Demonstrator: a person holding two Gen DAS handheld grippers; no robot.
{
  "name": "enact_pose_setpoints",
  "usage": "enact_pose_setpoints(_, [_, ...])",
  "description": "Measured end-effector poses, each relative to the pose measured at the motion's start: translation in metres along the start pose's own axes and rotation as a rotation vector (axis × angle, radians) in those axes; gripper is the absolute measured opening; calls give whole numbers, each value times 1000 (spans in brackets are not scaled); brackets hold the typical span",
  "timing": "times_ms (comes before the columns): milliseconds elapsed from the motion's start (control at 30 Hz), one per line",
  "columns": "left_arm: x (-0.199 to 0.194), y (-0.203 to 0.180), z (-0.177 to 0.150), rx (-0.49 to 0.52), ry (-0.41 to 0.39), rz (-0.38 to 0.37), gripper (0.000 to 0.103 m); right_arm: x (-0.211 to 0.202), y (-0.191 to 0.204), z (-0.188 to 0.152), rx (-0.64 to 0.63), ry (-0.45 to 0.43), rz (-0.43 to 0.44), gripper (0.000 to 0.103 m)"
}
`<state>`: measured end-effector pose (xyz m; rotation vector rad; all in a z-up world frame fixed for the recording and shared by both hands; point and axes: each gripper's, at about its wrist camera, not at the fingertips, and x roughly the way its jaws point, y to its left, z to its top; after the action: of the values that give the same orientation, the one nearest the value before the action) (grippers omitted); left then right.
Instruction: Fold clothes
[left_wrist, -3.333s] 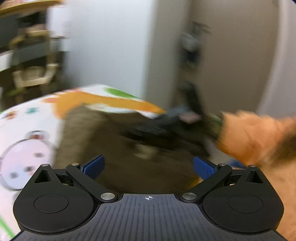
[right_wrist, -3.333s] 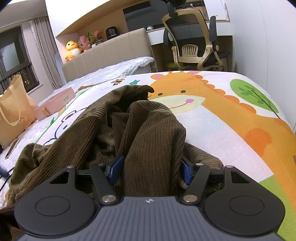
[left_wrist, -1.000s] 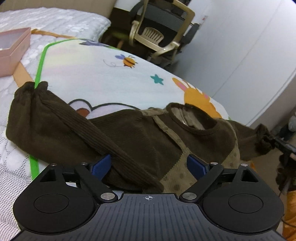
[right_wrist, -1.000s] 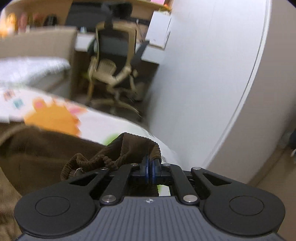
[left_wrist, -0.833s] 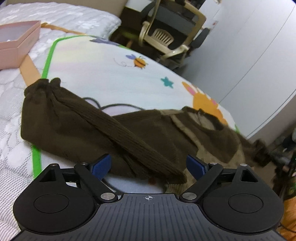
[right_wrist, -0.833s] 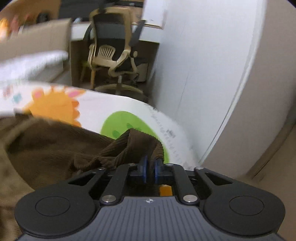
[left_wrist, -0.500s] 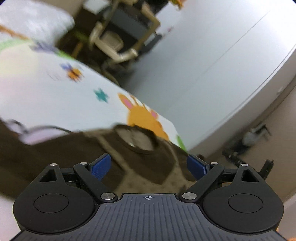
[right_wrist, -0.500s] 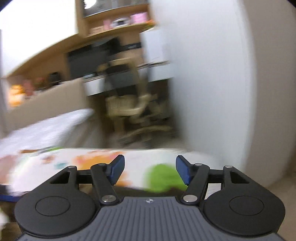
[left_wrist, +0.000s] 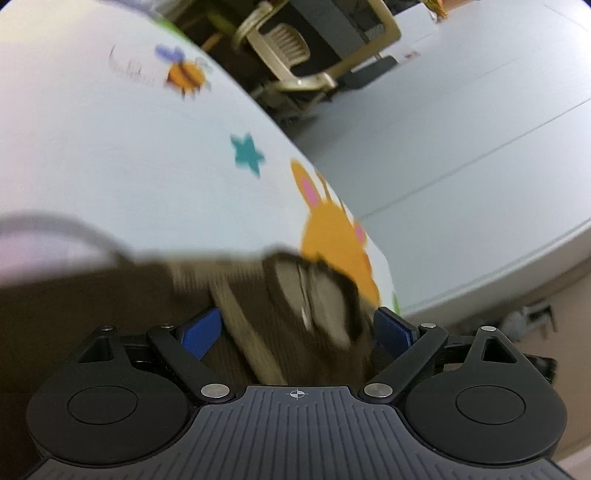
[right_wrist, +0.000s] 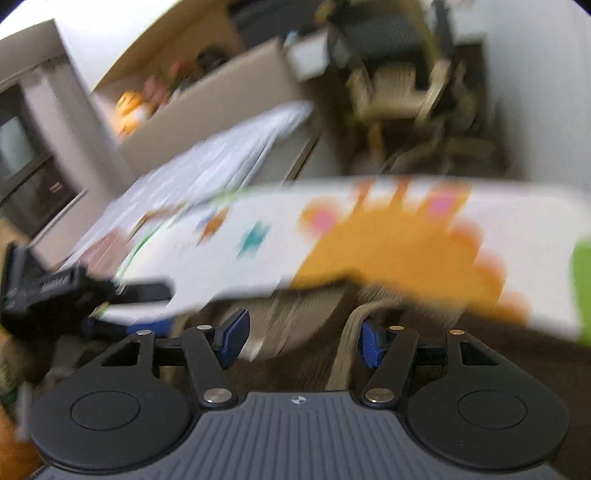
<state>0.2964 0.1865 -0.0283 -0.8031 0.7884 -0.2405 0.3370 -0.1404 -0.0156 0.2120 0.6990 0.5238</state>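
Brown top (left_wrist: 314, 354) lies soft and limp on printed mat (left_wrist: 110, 147); left gripper (left_wrist: 295, 328) and right gripper (right_wrist: 301, 336) both gape empty; pinch at collar (left_wrist: 317, 291) edge

The left gripper (left_wrist: 295, 328) is spread wide, its blue fingers (left_wrist: 201, 330) well apart and closed on nothing. The right gripper (right_wrist: 301, 336) is likewise parted, blue fingers (right_wrist: 369, 343) apart with nothing pinched between them. In the right wrist view the left gripper's black body shows at the left edge, blurred.
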Motion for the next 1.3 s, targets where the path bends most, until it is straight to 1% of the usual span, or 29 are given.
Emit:
enact_pose_setpoints(33, [4, 0, 10, 12, -13, 17, 93, 5, -3, 6, -3, -46, -54, 50])
enact_pose_setpoints(67, [10, 0, 20, 19, -26, 34, 93, 11, -8, 11, 11, -62, -95, 47])
enact_pose_setpoints(133, [16, 0, 36, 44, -61, 71, 93, 22, -17, 12, 40, -32, -113, 47])
enact_pose_setpoints(200, [18, -2, 49, 81, -118, 118, 93, 28, -22, 10, 58, 10, -109, 53])
enact_pose_setpoints(233, [15, -3, 53, 90, -134, 128, 93, 24, -23, 6, 59, 23, -101, 59])
enact_pose_setpoints(300, [5, -2, 57, 91, -149, 128, 93, 9, -20, 1, 44, 21, -90, 63])
enact_pose_setpoints(333, [-4, -1, 56, 87, -145, 125, 93, -5, -20, -3, 28, 11, -88, 66])
enact_pose_setpoints(400, [-22, -2, 47, 92, -119, 117, 94, -44, -16, -14, -18, -26, -99, 70])
enact_pose_setpoints(433, [-36, -3, 37, 111, -108, 112, 94, -61, -14, -20, -39, -46, -106, 73])
enact_pose_setpoints(500, [-63, -6, 16, 153, -105, 121, 95, -96, -11, -32, -72, -89, -121, 76])
enact_pose_setpoints(567, [-89, -6, -8, 168, -119, 146, 95, -125, -10, -48, -84, -128, -143, 80])
enact_pose_setpoints(633, [-111, 0, -28, 146, -149, 163, 96, -144, -8, -60, -87, -156, -174, 80])
enact_pose_setpoints(700, [-124, 9, -39, 97, -182, 192, 96, -157, -7, -72, -74, -169, -200, 80])
enact_pose_setpoints(800, [-133, 21, -37, 14, -242, 270, 96, -166, -8, -90, -47, -192, -203, 80])
enact_pose_setpoints(867, [-133, 26, -22, -21, -282, 344, 96, -167, -8, -101, -44, -212, -208, 80])
enact_pose_setpoints(967, [-119, 35, 4, -83, -312, 455, 96, -161, -10, -112, -43, -226, -213, 80])
enact_pose_setpoints(1000, [-112, 37, 12, -93, -322, 493, 96, -159, -11, -114, -34, -225, -207, 80])
enact_pose_setpoints(1100, [-88, 39, 27, -50, -350, 657, 96, -159, -19, -117, 9, -234, -179, 80])
enact_pose_setpoints(1133, [-83, 42, 27, -46, -347, 687, 95, -159, -22, -118, 24, -238, -169, 80])
enact_pose_setpoints(1200, [-76, 50, 22, -55, -324, 696, 89, -159, -28, -120, 53, -245, -150, 82])
enact_pose_setpoints(1233, [-75, 51, 18, -41, -323, 702, 83, -159, -31, -120, 68, -249, -140, 82])
enact_pose_setpoints(1267, [-75, 51, 14, -12, -328, 713, 75, -159, -33, -121, 85, -252, -131, 82])
enact_pose_setpoints(1300, [-77, 51, 10, 16, -333, 723, 70, -160, -35, -122, 100, -257, -123, 82])
